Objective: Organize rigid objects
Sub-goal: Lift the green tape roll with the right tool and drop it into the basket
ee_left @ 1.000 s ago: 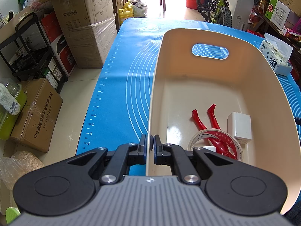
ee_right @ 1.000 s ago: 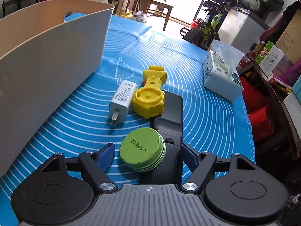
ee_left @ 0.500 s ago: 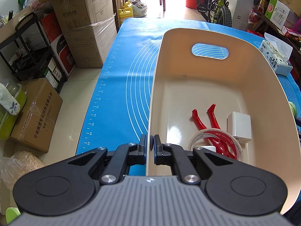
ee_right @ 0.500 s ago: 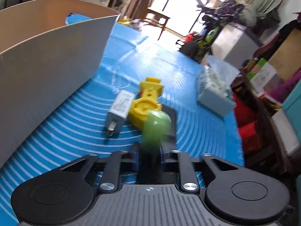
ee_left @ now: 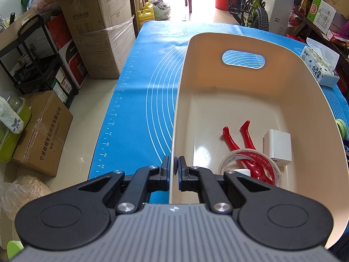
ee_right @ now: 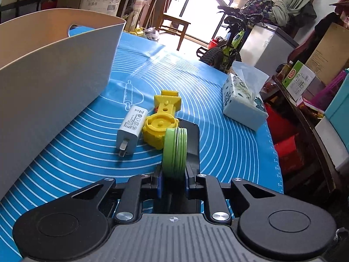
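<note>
Your right gripper (ee_right: 173, 175) pinching a round green ribbed lid (ee_right: 174, 152) on edge above the bench, jaws just closed on it, your left gripper (ee_left: 173, 170) clamped on the cream bin's rim (ee_left: 174, 131), white charger (ee_right: 130, 130) with unreadable print, far carton (ee_right: 96, 0) reading "Inkaxss".

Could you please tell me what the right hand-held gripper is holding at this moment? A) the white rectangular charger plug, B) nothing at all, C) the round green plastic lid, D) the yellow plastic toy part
C: in the right wrist view the right hand-held gripper has just closed and its pads clamp the round green plastic lid on edge, while the white rectangular charger plug and the yellow plastic toy part lie on the blue mat.
</note>
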The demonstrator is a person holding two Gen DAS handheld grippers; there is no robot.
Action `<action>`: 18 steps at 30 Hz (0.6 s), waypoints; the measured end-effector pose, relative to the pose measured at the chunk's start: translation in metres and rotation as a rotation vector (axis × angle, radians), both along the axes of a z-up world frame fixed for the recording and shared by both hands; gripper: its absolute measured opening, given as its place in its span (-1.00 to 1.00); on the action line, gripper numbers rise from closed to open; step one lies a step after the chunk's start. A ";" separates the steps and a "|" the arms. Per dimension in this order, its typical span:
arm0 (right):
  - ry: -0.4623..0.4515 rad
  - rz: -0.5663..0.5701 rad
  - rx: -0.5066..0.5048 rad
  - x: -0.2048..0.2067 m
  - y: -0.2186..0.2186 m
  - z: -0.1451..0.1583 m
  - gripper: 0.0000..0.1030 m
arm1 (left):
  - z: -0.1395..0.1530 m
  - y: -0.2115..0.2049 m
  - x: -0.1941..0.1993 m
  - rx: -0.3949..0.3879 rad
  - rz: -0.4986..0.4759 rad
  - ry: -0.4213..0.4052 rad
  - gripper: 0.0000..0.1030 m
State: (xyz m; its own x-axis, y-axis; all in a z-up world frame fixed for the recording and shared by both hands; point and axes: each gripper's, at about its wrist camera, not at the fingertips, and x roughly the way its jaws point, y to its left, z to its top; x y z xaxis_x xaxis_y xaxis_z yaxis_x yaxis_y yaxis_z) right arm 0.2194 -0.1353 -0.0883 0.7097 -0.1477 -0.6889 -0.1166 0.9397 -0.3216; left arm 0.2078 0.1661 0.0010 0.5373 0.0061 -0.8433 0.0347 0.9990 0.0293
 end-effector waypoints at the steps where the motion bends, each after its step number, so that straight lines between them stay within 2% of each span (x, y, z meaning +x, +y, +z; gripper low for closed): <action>1: -0.003 -0.002 0.002 -0.001 -0.001 0.001 -0.45 | 0.000 -0.001 0.000 0.001 0.000 0.000 -0.84; 8: -0.056 -0.008 0.033 -0.008 -0.003 0.019 -0.45 | 0.000 -0.001 0.000 0.002 0.000 0.000 -0.84; 18: -0.142 0.040 0.107 -0.005 0.019 0.071 -0.45 | 0.000 -0.001 0.000 0.001 0.000 0.000 -0.84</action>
